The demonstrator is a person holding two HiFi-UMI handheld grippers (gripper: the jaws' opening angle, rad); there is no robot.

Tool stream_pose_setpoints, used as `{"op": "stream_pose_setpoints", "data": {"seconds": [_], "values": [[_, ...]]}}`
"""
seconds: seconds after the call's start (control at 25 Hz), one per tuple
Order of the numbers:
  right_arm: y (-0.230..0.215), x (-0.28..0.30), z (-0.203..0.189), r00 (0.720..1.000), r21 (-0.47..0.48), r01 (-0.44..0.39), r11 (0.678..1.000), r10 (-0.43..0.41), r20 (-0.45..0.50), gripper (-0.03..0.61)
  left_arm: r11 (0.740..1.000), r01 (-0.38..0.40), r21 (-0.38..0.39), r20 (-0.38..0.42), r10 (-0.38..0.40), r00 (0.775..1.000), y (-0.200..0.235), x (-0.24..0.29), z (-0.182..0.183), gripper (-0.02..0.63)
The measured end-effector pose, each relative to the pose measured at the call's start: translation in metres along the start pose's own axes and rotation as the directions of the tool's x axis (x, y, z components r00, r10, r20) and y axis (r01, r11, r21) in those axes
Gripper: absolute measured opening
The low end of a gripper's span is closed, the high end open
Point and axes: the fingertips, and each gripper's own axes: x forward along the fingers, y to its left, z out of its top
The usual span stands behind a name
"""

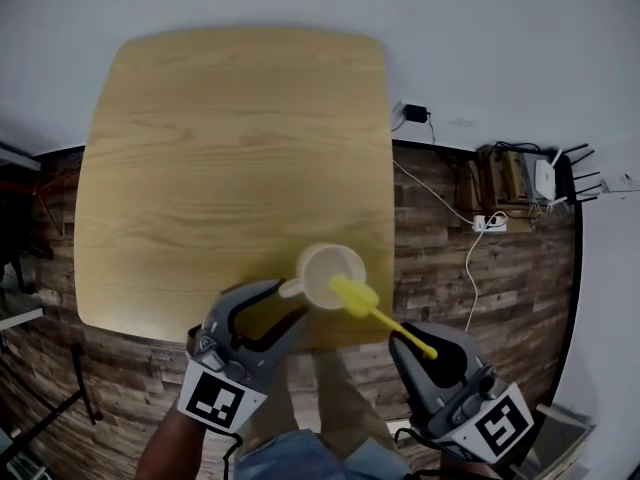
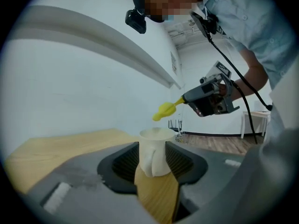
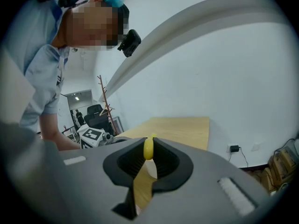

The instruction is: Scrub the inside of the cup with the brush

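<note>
**No writing to read in any view**

No letters, numbers, brand names or labels can be read anywhere. The only printed signs are coded patterns of black blocks on white, with no characters in them. In the head view, a black-and-white square marker (image 1: 212,400) sits on the cube of the left tool (image 1: 286,302), and a second square marker (image 1: 503,423) of the same kind sits on the cube of the right tool (image 1: 421,339). The left tool's marker also shows in the right gripper view, small and tilted.
</note>
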Motion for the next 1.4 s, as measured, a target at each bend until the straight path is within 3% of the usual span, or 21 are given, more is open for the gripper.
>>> {"op": "stream_pose_setpoints", "data": {"seconds": [0.6,0.76,1.12,1.4], "values": [[-0.018,-0.003,-0.005,0.997,0.018,0.075,0.997,-0.075,0.016,0.041,0.995,0.092,0.046,-0.032,-0.091,0.995,-0.002,0.023,-0.015,0.08],[-0.021,-0.007,-0.009,0.996,0.028,0.088,0.996,-0.088,0.003,0.041,0.991,0.117,0.065,-0.099,-0.11,0.989,-0.005,0.021,-0.014,0.078],[-0.031,-0.007,-0.009,0.997,-0.016,0.076,0.997,-0.076,-0.011,0.041,0.956,0.231,0.183,-0.309,-0.167,0.936,-0.004,0.013,-0.008,0.077],[-0.026,0.012,-0.016,0.987,-0.111,-0.07,0.991,0.053,-0.15,0.04,0.926,0.29,0.242,-0.396,-0.179,0.901,-0.01,0.019,-0.003,0.077]]}}
